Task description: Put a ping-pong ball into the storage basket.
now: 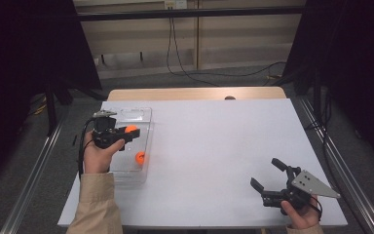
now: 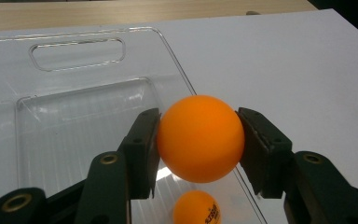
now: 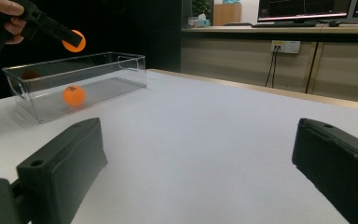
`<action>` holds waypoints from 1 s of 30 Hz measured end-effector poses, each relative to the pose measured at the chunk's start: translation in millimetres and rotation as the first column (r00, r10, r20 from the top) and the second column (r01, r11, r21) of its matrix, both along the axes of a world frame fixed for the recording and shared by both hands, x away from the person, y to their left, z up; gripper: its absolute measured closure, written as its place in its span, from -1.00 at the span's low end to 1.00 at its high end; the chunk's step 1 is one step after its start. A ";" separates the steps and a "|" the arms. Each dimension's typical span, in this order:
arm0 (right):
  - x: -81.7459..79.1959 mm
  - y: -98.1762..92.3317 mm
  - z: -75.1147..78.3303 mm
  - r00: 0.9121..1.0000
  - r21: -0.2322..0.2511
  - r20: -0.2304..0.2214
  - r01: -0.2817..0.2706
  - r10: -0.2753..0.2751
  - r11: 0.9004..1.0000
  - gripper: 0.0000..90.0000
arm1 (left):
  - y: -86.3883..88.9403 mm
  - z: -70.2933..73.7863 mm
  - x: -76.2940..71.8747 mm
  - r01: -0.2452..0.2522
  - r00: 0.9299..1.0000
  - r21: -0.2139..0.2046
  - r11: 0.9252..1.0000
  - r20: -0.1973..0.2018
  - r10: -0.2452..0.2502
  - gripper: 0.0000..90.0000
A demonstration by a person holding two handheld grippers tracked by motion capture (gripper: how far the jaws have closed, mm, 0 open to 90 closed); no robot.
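- Left gripper [image 2: 200, 140] clenched on an orange ball [image 2: 200, 138]; the two pads press its sides at about mid-height, so it sits squarely between the jaws and looks unlikely to roll out
- In the high view the left gripper [image 1: 126, 132] holds the ball [image 1: 131, 129] above the clear plastic bin [image 1: 143, 113], inside its outline near the right-hand wall; the right gripper view shows the ball [image 3: 73, 41] lifted clear of the rim, so the work in hand is probably either dropping it in or taking it out, and which I cannot say
- A second orange ball [image 1: 140, 157] lies on the bin floor, nearer the person, below and apart from the held one
- A dark reddish shape behind the bin's far wall in the right gripper view may be a third ball or a reflection; too dim to tell
- Right gripper [image 1: 271, 178] released, jaws spread wide with nothing between them, resting low over the near right corner, well apart from the bin; likely parked out of the way
- White table [image 1: 214, 146], bare apart from the bin, with a wooden strip along the far edge
- Room: dark curtains either side, pale wood panelling behind, a cable trailing on the grey floor, monitors on a counter in the right gripper view
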State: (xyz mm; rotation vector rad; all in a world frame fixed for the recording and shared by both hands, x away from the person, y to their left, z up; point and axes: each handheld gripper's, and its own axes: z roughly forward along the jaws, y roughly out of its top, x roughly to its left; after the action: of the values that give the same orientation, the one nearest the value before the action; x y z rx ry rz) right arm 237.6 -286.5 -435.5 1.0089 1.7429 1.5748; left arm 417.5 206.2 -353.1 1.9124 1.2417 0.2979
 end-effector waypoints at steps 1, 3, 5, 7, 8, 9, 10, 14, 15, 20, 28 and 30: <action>0.1 0.0 -0.1 1.000 -0.001 0.000 0.000 0.000 1.000 -0.96 | 0.4 -0.1 0.1 0.001 1.000 0.003 1.000 0.000 -0.001 0.13; 0.0 0.0 0.0 1.000 0.000 0.000 0.001 -0.001 1.000 -0.96 | 0.8 -0.5 0.1 -0.003 1.000 0.002 1.000 0.003 0.003 0.13; -0.1 0.1 0.1 1.000 0.002 0.000 0.001 -0.001 1.000 -0.96 | 1.7 -0.5 0.1 -0.005 1.000 0.001 1.000 0.002 0.005 0.13; -0.1 0.1 0.1 1.000 0.002 -0.001 0.001 -0.001 1.000 -0.96 | 2.7 -0.5 0.1 -0.007 1.000 0.002 1.000 0.003 0.007 0.13; 0.0 -0.1 0.0 1.000 0.000 0.000 0.000 0.000 1.000 -0.96 | 3.0 -0.6 0.2 -0.009 1.000 0.001 1.000 0.005 0.009 0.13; 0.0 0.0 0.0 1.000 0.001 0.000 0.001 -0.001 1.000 -0.96 | 3.4 -0.9 0.3 -0.008 1.000 0.004 1.000 0.005 0.008 0.13; 0.0 0.1 0.0 1.000 0.001 0.000 0.000 0.000 1.000 -0.96 | 3.8 -1.1 0.4 -0.010 1.000 0.003 1.000 0.005 0.010 0.13; 0.0 0.2 0.1 1.000 0.002 -0.001 0.000 0.000 1.000 -0.96 | 5.4 -2.4 0.9 -0.024 1.000 0.003 1.000 0.007 0.024 0.13; 0.0 0.2 0.1 1.000 0.002 0.000 0.000 0.000 1.000 -0.96 | 5.7 -2.4 0.9 -0.024 1.000 0.006 1.000 0.007 0.024 0.13; 0.0 0.4 0.0 1.000 0.002 0.000 0.000 0.000 1.000 -0.96 | 6.7 -2.9 1.5 -0.025 1.000 0.017 1.000 0.007 0.025 0.13; 0.2 0.4 0.0 1.000 0.001 0.000 0.000 0.000 1.000 -0.96 | 9.9 -6.6 2.8 -0.041 0.999 0.016 0.999 0.009 0.041 0.13; 0.2 0.4 0.0 1.000 0.001 0.000 0.000 0.000 1.000 -0.96 | 10.3 -6.9 2.8 -0.045 0.999 0.016 0.999 0.011 0.045 0.13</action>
State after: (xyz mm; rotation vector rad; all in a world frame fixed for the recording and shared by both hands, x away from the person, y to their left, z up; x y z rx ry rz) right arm 237.7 -286.1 -435.5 1.0098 1.7423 1.5755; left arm 420.3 216.4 -360.0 1.8962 1.2799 0.3419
